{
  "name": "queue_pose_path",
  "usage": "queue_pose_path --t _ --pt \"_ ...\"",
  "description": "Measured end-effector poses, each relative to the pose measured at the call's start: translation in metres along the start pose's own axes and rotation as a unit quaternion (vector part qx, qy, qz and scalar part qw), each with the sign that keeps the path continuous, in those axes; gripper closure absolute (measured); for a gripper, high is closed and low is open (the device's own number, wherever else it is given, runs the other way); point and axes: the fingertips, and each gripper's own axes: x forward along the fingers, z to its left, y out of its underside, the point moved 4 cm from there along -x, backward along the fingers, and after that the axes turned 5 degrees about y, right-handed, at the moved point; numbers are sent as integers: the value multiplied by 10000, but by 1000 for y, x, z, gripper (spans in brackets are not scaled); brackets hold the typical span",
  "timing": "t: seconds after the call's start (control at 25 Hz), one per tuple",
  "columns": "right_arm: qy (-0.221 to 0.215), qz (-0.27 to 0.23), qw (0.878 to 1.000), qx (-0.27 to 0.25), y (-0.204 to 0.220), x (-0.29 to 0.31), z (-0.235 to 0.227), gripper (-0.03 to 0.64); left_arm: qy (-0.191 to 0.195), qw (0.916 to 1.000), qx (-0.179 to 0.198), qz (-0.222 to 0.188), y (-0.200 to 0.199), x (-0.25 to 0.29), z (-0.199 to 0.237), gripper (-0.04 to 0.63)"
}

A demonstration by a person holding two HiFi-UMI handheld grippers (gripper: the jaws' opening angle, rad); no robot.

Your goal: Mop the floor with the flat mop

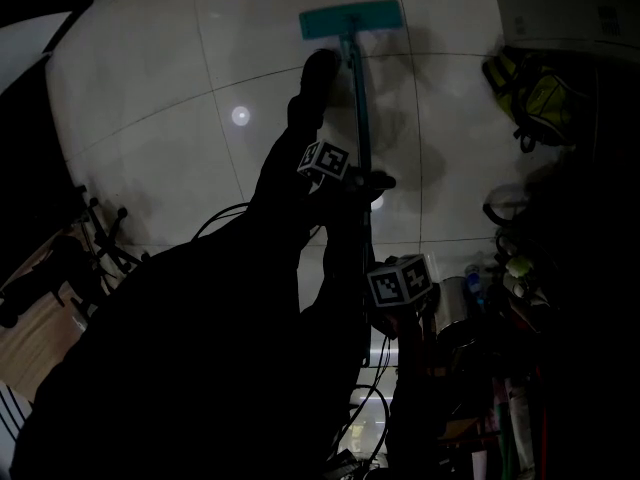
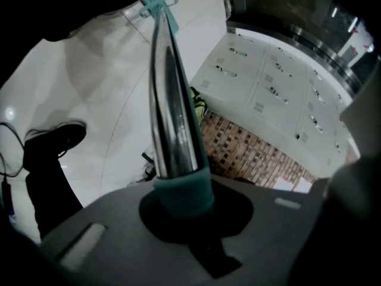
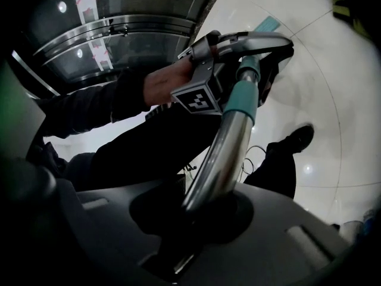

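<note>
Teal head of the flat mop (image 1: 350, 20) lies flat on the pale tiled floor (image 1: 180, 98). Left gripper (image 2: 178, 204) and right gripper (image 3: 205, 210) each clamp its metal pole (image 2: 172, 112).

Head view: high above, steeply down past the person's arms (image 1: 270, 228) onto the white tiled floor (image 1: 180, 118), flat mop (image 1: 350, 20) far off | Left gripper view: tight on the mop's pole (image 2: 172, 118), facing down its length | Right gripper view: farther back up the pole, facing the left gripper (image 3: 238, 55) | Shared: pole, tiles in all three
</note>
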Motion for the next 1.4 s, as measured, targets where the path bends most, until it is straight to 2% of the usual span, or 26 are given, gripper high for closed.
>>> queue_pose_path --t 0.16,0.4,0.64,0.84,0.96,1.12,1.2,1.28,1.4 --pt "70 55 10000 -18 -56 -3 11 531 117 9998 0 -149 -50 -18 -25 564" --pt "12 -37 10000 4 -174 -18 31 531 217 9994 49 -254 -155 -45 -85 565" --pt "-374 -378 9984 181 -321 -34 73 531 430 9986 30 -315 -276 -84 -164 563" --pt "-362 -539 9979 85 -450 -43 94 531 617 9973 227 -341 -387 -115 -225 558" --pt "-180 -497 9986 39 -510 -49 97 531 589 9969 371 -367 -442 -126 -253 552" --pt "-28 -445 9990 -90 -566 -55 101 532 519 9966 585 -271 -492 -137 -279 543" --pt "32 -423 9990 -148 -585 -58 103 532 641 9949 634 -459 -511 -142 -290 543" --pt "57 -402 9991 -140 -595 -59 104 531 737 9929 652 -670 -522 -144 -295 545" --pt "113 -427 9989 -164 -595 -58 103 532 735 9927 685 -672 -522 -143 -295 545"
